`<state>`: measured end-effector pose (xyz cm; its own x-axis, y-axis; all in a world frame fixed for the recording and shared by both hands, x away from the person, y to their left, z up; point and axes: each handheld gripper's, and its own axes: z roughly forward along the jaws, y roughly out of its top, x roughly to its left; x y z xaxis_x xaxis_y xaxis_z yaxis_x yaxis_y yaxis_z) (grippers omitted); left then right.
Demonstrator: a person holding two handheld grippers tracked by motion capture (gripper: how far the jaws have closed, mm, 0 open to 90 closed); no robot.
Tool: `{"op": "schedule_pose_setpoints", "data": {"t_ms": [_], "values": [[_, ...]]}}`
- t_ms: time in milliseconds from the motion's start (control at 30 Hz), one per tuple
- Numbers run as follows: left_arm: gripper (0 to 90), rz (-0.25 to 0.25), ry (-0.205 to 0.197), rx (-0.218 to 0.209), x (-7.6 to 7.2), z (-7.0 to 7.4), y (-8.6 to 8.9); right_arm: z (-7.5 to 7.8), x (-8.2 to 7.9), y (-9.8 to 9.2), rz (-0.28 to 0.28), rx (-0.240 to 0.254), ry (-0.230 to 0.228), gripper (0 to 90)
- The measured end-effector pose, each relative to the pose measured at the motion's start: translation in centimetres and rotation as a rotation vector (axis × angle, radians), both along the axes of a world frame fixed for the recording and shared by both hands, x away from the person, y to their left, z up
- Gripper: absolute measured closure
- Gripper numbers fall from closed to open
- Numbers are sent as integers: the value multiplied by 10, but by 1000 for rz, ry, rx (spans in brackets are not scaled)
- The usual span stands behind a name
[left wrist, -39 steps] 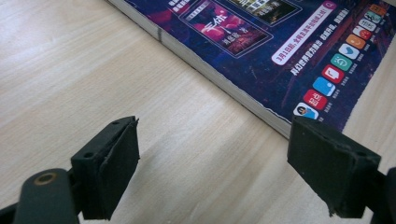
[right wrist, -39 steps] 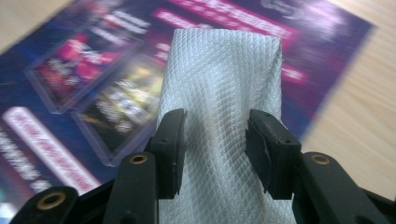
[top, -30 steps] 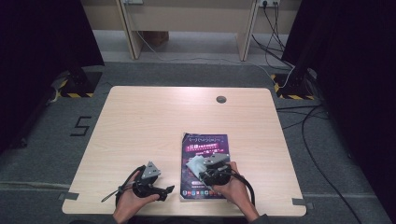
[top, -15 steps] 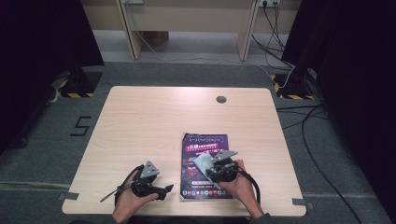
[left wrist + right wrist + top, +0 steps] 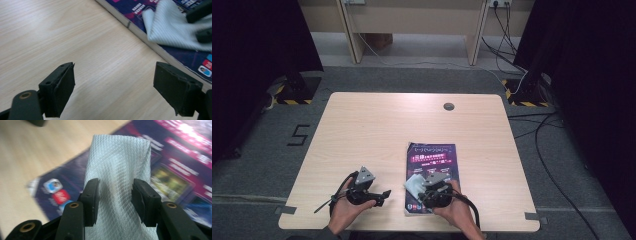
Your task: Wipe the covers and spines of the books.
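Here a pale folded cloth (image 5: 117, 182) lies on a purple-covered book (image 5: 432, 165), near the book's front edge on the person's side. The book rests flat on the tabletop (image 5: 377, 130), right of centre, its long axis running from the person toward the far edge, with the printed title at the far end. In the right gripper view the cloth's long axis runs straight away from the claw, its folded end pointing ahead over the cover; the view is blurred.

The right claw (image 5: 115, 195) is clenched on the cloth, its two black jaws about halfway closed with the fabric bunched between the pads. In the high view the right hand (image 5: 457, 210) comes in from the near edge, holding this claw low over the book's near end and pointing away from the person.

The left claw (image 5: 113, 87) is released, its jaws wide apart over bare wood just beside the book's edge. The left hand (image 5: 344, 210) holds it low over the tabletop, pointing right, toward the book.
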<state>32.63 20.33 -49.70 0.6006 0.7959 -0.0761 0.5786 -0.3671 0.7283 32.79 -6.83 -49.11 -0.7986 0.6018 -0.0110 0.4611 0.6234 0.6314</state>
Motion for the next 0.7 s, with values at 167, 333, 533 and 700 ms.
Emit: {"op": "schedule_pose_setpoints", "data": {"t_ms": [167, 333, 533, 700], "values": [[178, 24, -4, -2, 1, 0, 2, 0, -15, 20, 45, 5, 0, 579], [178, 40, -21, 10, 3, 1, 5, 0, -22, 29, 81, 12, 5, 579], [179, 57, -20, 16, 5, 1, 8, -1, -27, 35, 109, 17, 1, 579], [179, 55, -12, 8, 5, 0, 7, -1, -26, 34, 118, 28, 9, 576]]}}
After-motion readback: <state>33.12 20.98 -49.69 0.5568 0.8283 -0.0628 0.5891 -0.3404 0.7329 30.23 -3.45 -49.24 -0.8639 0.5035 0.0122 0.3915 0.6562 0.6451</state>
